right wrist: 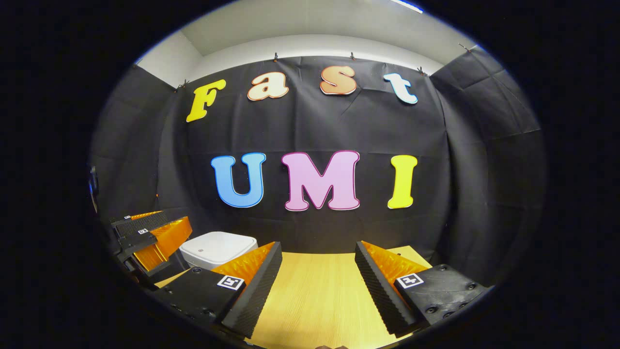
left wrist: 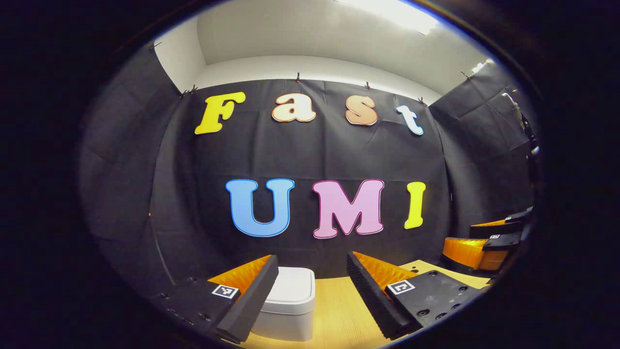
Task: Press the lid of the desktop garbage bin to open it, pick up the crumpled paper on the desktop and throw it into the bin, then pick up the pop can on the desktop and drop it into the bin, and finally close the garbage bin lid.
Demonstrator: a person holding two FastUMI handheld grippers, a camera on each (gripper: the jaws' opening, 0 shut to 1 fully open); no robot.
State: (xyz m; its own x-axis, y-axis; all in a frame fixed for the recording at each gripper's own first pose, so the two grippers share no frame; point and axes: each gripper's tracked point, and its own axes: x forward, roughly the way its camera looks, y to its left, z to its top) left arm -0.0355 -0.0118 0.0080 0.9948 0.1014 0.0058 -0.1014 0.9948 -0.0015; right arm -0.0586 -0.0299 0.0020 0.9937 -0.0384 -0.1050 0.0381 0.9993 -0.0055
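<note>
A white desktop garbage bin (left wrist: 289, 303) with its lid down stands on the wooden table, just ahead of my left gripper (left wrist: 312, 295) and partly behind its left finger. That gripper is open with nothing between its fingers. In the right gripper view the same bin (right wrist: 218, 248) sits at the left, lid down, beyond my right gripper (right wrist: 317, 286), which is open and holds nothing. The left gripper (right wrist: 150, 237) appears at the far left of that view, beside the bin. The right gripper (left wrist: 489, 242) appears at the right edge of the left gripper view.
The light wooden table (right wrist: 315, 300) stretches ahead to the black cloth wall (right wrist: 315, 121) at the back. Its far right corner (right wrist: 411, 252) ends close to the side wall.
</note>
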